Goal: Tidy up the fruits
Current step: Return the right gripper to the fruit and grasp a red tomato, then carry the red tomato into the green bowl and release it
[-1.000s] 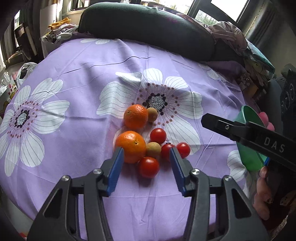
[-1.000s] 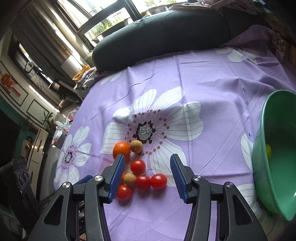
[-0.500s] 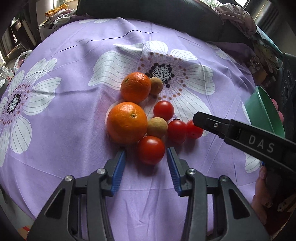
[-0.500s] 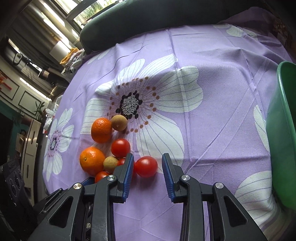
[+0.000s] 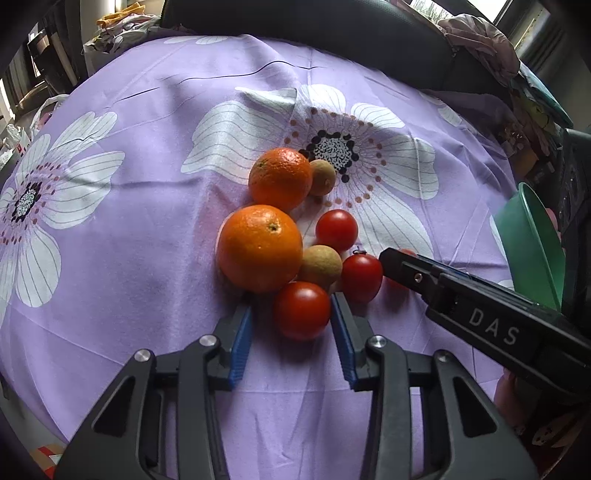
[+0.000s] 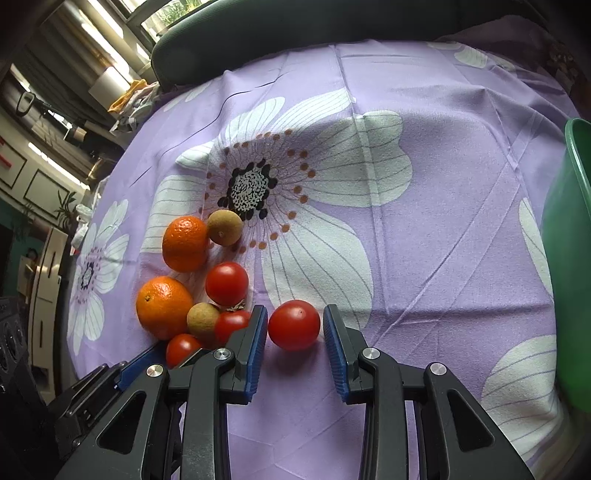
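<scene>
A cluster of fruit lies on the purple flowered cloth [image 5: 155, 229]: two oranges [image 5: 260, 248] [image 5: 280, 179], two small brown fruits [image 5: 319, 265] [image 5: 322, 177] and several red tomatoes. My left gripper [image 5: 291, 306] is open, its fingers on either side of the nearest tomato [image 5: 301, 310] without closing on it. My right gripper [image 6: 294, 321] is open around the rightmost tomato [image 6: 294, 325], with small gaps on both sides. The right gripper also shows in the left wrist view [image 5: 476, 306].
A green bowl [image 6: 569, 258] stands at the right edge of the table, also in the left wrist view [image 5: 532, 240]. A dark cushion [image 5: 332, 26] lies along the far side. Clutter and furniture lie beyond the table's left edge.
Both grippers moved forward and down to the fruit. Each one narrowed its opening and now straddles a tomato.
</scene>
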